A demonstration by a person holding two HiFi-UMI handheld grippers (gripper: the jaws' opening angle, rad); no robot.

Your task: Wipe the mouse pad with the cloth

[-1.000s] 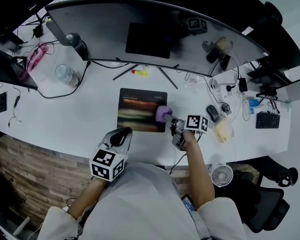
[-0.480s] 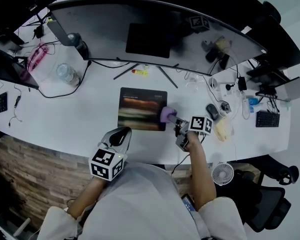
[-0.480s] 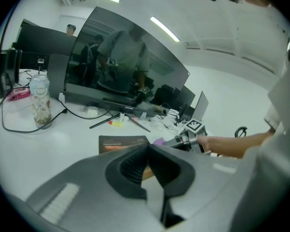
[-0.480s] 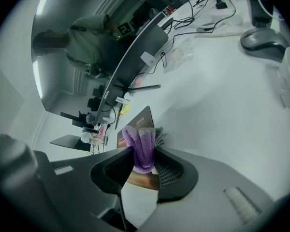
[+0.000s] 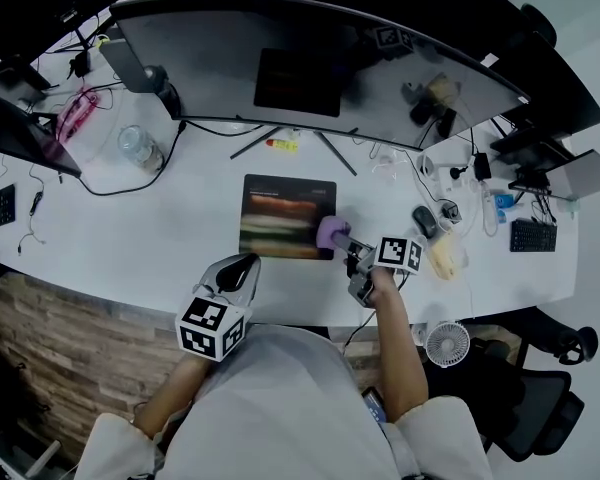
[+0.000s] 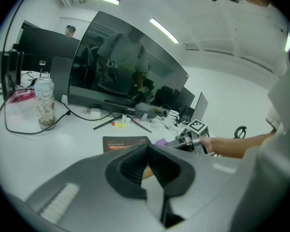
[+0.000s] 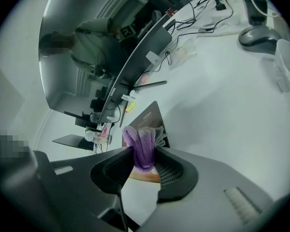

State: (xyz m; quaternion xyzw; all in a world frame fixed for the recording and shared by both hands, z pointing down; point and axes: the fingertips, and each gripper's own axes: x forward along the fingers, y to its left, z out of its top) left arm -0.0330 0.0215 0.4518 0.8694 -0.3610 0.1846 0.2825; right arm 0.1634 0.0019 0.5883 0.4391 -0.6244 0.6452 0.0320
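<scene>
A dark mouse pad (image 5: pixel 280 213) with a blurred orange-green print lies on the white desk (image 5: pixel 180 228), below the curved monitor. My right gripper (image 5: pixel 342 243) is shut on a bunched purple cloth (image 5: pixel 329 231), which rests at the pad's lower right corner. In the right gripper view the cloth (image 7: pixel 142 146) is pinched between the jaws of the right gripper (image 7: pixel 144 161), with the mouse pad (image 7: pixel 152 122) just beyond it. My left gripper (image 5: pixel 244 264) hovers over the desk's near edge, left of the pad. The left gripper (image 6: pixel 147 151) is shut on nothing.
A wide curved monitor (image 5: pixel 310 68) stands behind the pad on splayed legs. A glass jar (image 5: pixel 138 148) and a black cable sit at the left. A mouse (image 5: pixel 425 223), plugs and cables crowd the right. A small fan (image 5: pixel 447 345) sits below the desk edge.
The right gripper has slid the cloth a little along the pad's right edge, toward me. The left gripper has stayed where it was.
</scene>
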